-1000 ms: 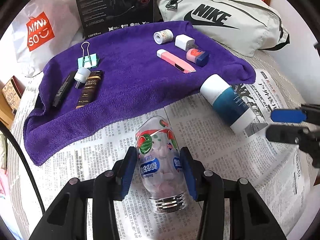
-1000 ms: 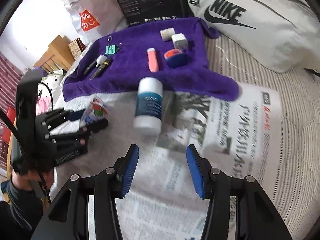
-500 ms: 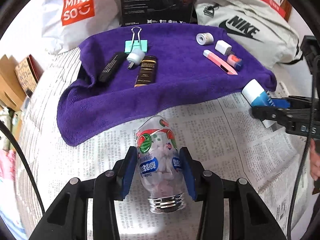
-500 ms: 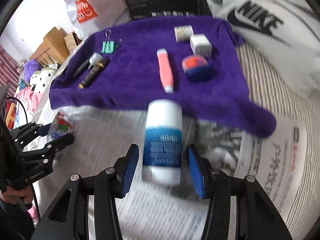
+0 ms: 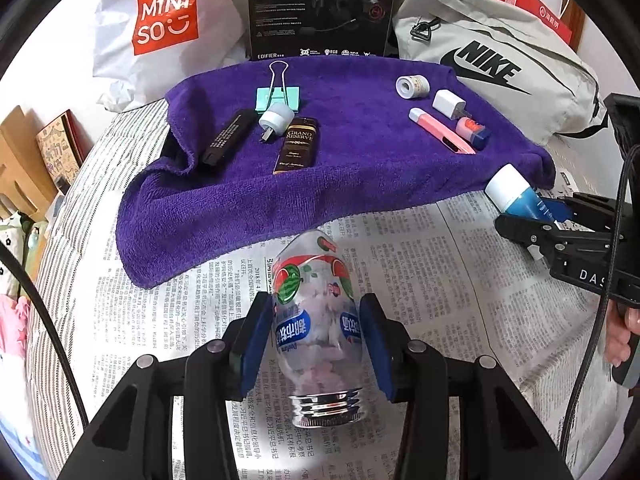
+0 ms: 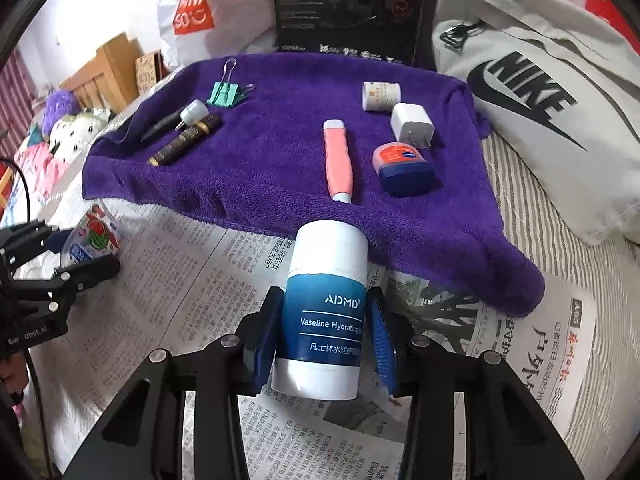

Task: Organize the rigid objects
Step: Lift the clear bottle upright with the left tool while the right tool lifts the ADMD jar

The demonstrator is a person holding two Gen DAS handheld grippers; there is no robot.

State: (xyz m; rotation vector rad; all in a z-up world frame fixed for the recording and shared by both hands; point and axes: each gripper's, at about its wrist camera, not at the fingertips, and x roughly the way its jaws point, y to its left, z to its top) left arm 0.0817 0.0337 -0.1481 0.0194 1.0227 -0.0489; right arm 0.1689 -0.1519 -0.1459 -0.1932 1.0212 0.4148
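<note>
My left gripper (image 5: 316,336) is shut on a clear candy bottle (image 5: 316,320) with a watermelon label, silver cap toward the camera, over the newspaper (image 5: 420,264). My right gripper (image 6: 324,340) has its blue pads against a white and blue Vaseline bottle (image 6: 326,308), which lies on the newspaper (image 6: 224,264) at the edge of the purple towel (image 6: 280,168). In the left wrist view the Vaseline bottle (image 5: 514,194) sits between the right gripper's fingers (image 5: 520,228) at the right. The left gripper (image 6: 80,256) with the candy bottle (image 6: 94,236) shows at the left of the right wrist view.
On the purple towel (image 5: 352,176) lie a green binder clip (image 5: 278,96), black pen (image 5: 228,140), brown tube (image 5: 298,144), pink cutter (image 5: 440,130), white charger (image 5: 448,102), tape roll (image 5: 412,86) and small balm jar (image 5: 472,132). A Nike bag (image 5: 492,64), black box (image 5: 320,8) and Miniso bag (image 5: 160,20) stand behind.
My right gripper moved forward to the Vaseline bottle and closed its pads around it. My left gripper still holds the candy bottle and has swung left and nearer the towel.
</note>
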